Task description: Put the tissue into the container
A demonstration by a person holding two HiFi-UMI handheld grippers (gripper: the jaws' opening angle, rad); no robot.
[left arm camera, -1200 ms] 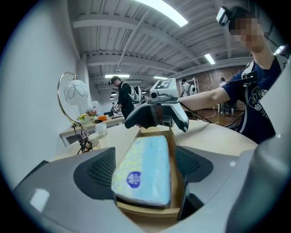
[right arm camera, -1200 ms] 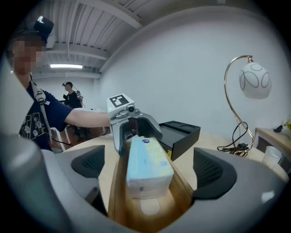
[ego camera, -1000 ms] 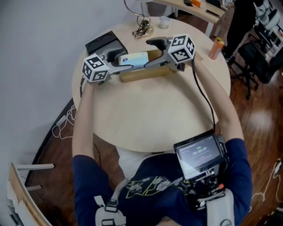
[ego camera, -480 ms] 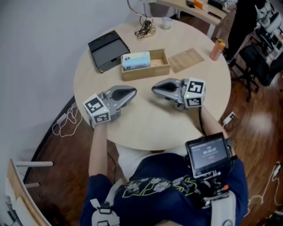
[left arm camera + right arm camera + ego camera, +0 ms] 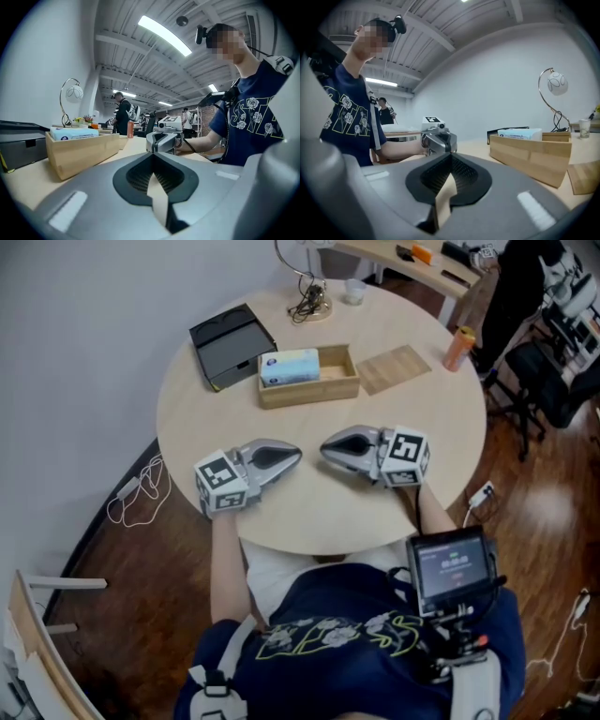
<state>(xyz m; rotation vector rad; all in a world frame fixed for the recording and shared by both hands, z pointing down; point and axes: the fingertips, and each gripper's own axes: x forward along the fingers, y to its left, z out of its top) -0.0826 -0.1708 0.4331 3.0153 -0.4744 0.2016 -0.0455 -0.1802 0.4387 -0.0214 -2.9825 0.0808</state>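
Left gripper (image 5: pixel 289 457) and right gripper (image 5: pixel 330 448) had withdrawn, jaws closed on nothing. The tissue (image 5: pixel 289 367) lay in the container (image 5: pixel 309 393); task seemingly done

Bright, even light throughout. A ceiling strip light (image 5: pixel 165 33) glares at the upper centre of the left gripper view. Both gripper views bend strongly toward dark, rounded edges.

Black tray (image 5: pixel 232 345), lamp (image 5: pixel 310 298) and orange bottle (image 5: pixel 457 345) share the table (image 5: pixel 281 420).
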